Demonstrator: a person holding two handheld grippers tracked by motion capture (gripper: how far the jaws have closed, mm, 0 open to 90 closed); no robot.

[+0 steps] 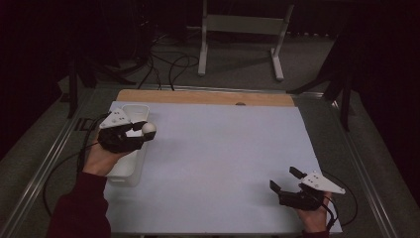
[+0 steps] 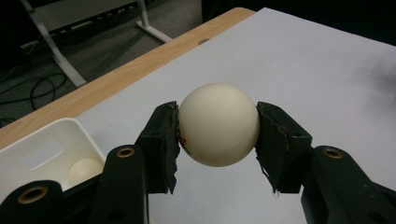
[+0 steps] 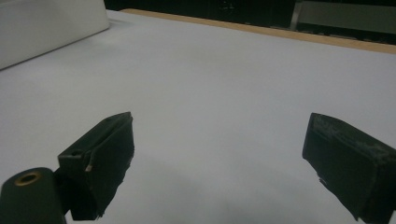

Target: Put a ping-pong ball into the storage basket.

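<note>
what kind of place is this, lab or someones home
Most likely a lab or recording workspace, not a home: a table covered with a plain white sheet, cables on the floor, a metal stand frame behind, and a hand-held left gripper clamping a white ball.

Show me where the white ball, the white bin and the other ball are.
white ball (image 2: pixel 218 123): left gripper view, its front, between the fingers.
white bin (image 1: pixel 138 107): high view, far rim.
second ball (image 2: pixel 85 170): left gripper view, its top, inside the bin.
</note>
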